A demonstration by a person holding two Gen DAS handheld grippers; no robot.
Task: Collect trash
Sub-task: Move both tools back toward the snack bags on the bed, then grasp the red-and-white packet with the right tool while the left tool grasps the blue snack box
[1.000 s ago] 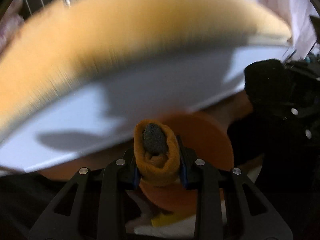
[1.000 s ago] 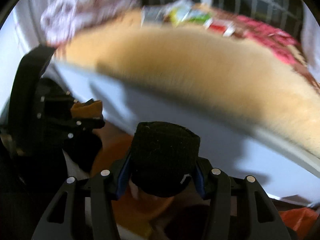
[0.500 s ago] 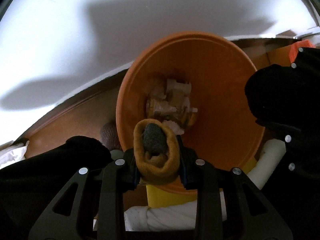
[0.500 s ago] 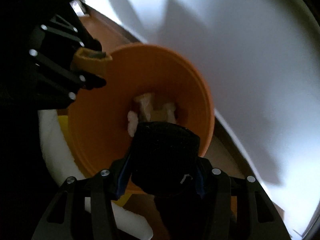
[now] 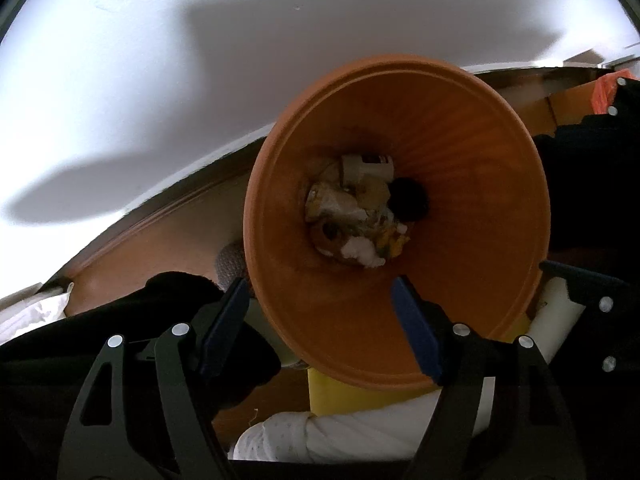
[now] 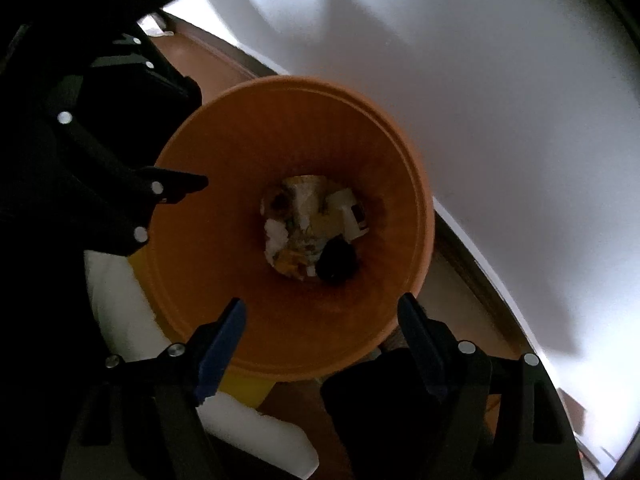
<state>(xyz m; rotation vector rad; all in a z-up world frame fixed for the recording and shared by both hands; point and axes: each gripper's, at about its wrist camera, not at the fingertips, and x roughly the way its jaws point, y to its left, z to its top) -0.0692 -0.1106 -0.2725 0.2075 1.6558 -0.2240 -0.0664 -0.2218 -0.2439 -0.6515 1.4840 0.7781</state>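
Note:
An orange trash bin [image 5: 472,128] stands on the floor against a white wall; it also shows in the right wrist view [image 6: 224,240]. At its bottom lies crumpled trash [image 5: 352,208], with a black lump [image 5: 408,200] and a brown-orange piece [image 5: 328,236] among it. The same trash [image 6: 304,224] and black lump [image 6: 338,260] show in the right wrist view. My left gripper [image 5: 320,308] is open and empty above the bin's near rim. My right gripper [image 6: 322,316] is open and empty above the bin. The left gripper's fingers [image 6: 176,184] reach over the bin's left rim.
A white wall [image 5: 160,60] rises behind the bin. Brown wooden floor [image 5: 160,248] lies to the left. A white roll [image 6: 256,428] and a yellow object [image 5: 360,400] sit under the bin's near side. Black fabric [image 5: 168,304] lies at left.
Both grippers have opened. The orange sock-like item left my left gripper and the black item left my right gripper; both now lie in the bin. The views moved closer over the bin.

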